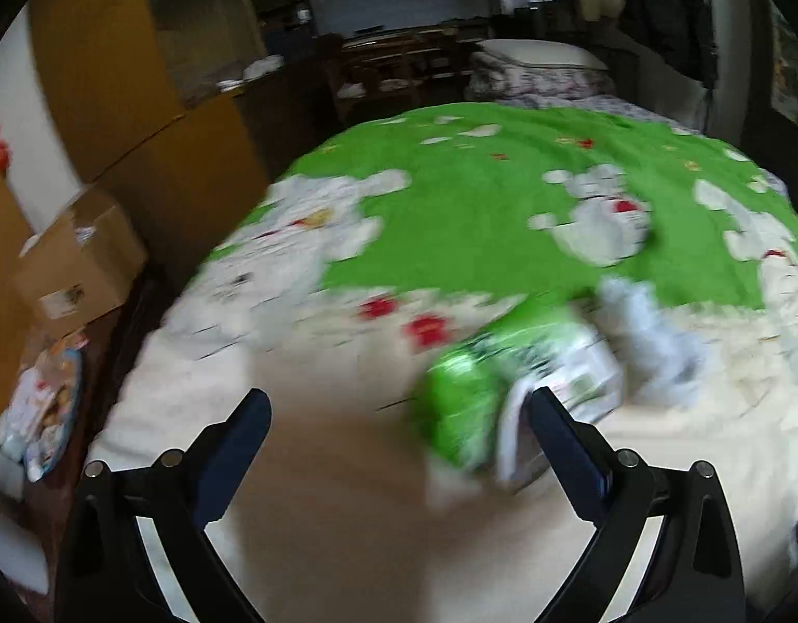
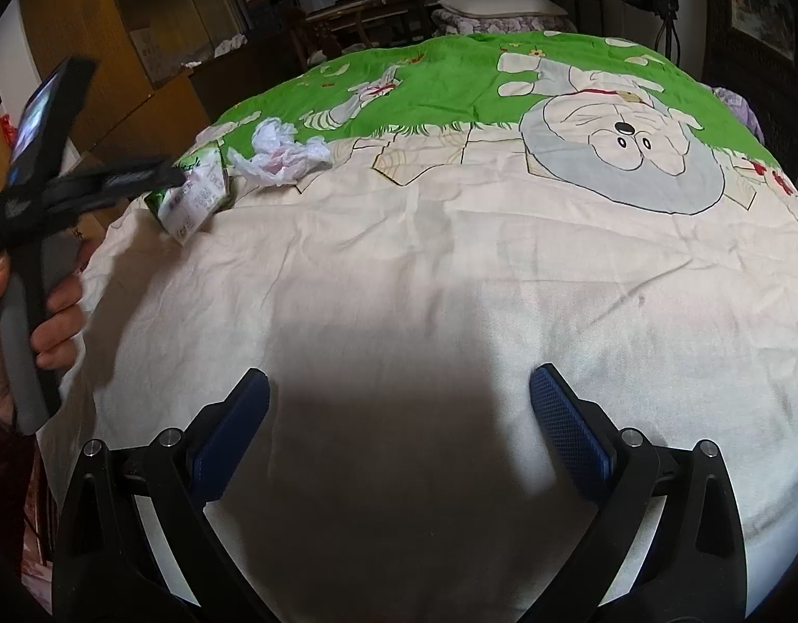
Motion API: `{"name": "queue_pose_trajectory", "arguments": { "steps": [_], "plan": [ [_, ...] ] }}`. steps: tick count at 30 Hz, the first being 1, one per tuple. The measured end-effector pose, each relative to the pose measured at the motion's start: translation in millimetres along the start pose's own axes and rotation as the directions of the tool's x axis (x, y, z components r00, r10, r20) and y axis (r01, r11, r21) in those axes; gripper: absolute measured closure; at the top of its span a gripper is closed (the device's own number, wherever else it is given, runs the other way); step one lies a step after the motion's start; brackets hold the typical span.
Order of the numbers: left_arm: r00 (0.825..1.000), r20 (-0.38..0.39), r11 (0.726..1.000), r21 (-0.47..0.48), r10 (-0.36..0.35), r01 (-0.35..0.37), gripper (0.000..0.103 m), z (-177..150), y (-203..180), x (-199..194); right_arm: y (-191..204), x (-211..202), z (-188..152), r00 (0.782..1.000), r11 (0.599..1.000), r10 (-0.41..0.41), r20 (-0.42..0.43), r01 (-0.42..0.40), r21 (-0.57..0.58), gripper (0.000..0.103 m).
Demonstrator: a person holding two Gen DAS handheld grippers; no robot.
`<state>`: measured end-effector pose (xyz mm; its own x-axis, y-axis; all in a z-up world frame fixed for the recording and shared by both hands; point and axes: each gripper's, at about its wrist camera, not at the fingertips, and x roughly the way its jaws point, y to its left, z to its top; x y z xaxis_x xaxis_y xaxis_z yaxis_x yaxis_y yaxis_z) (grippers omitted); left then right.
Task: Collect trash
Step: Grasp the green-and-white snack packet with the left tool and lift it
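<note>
A crushed green and white carton (image 1: 508, 394) lies on the bed, just ahead of my left gripper's right finger. A crumpled white tissue or plastic wad (image 1: 653, 337) lies just beyond it to the right. My left gripper (image 1: 399, 405) is open and empty, and its view is motion-blurred. In the right wrist view the carton (image 2: 196, 192) and the wad (image 2: 279, 156) lie at the far left of the bed, with the left gripper (image 2: 165, 176) beside the carton. My right gripper (image 2: 399, 389) is open and empty over bare cream sheet.
The bed (image 2: 450, 270) has a green and cream cartoon sheet. A cardboard box (image 1: 77, 259) and packets (image 1: 45, 410) sit on the floor left of the bed. Wooden cabinets (image 1: 113, 52) stand at the left. Pillows (image 2: 502, 5) lie at the far end.
</note>
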<state>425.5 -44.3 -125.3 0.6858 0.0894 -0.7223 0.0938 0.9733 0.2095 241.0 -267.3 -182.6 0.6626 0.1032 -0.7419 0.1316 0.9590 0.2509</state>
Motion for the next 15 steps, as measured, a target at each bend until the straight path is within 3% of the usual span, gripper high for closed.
{"name": "queue_pose_trajectory", "arguments": {
  "steps": [3, 6, 15],
  "plan": [
    [0.998, -0.018, 0.998, -0.036, 0.056, -0.057, 0.005, -15.0, 32.8, -3.7, 0.0, 0.0, 0.0, 1.0, 1.0, 0.0, 0.0, 0.0, 0.0, 0.006],
    [0.999, -0.037, 0.997, -0.062, 0.037, -0.039, 0.006, -26.3, 47.6, -7.7, 0.1, 0.3, 0.1, 1.0, 1.0, -0.002, -0.001, 0.002, -0.001, 0.006],
    [0.997, 0.048, 0.996, 0.058, -0.068, 0.065, 0.006, -8.4, -25.6, -25.4, 1.0, 0.6, -0.4, 1.0, 1.0, -0.009, -0.001, 0.009, -0.004, 0.006]
  ]
}}
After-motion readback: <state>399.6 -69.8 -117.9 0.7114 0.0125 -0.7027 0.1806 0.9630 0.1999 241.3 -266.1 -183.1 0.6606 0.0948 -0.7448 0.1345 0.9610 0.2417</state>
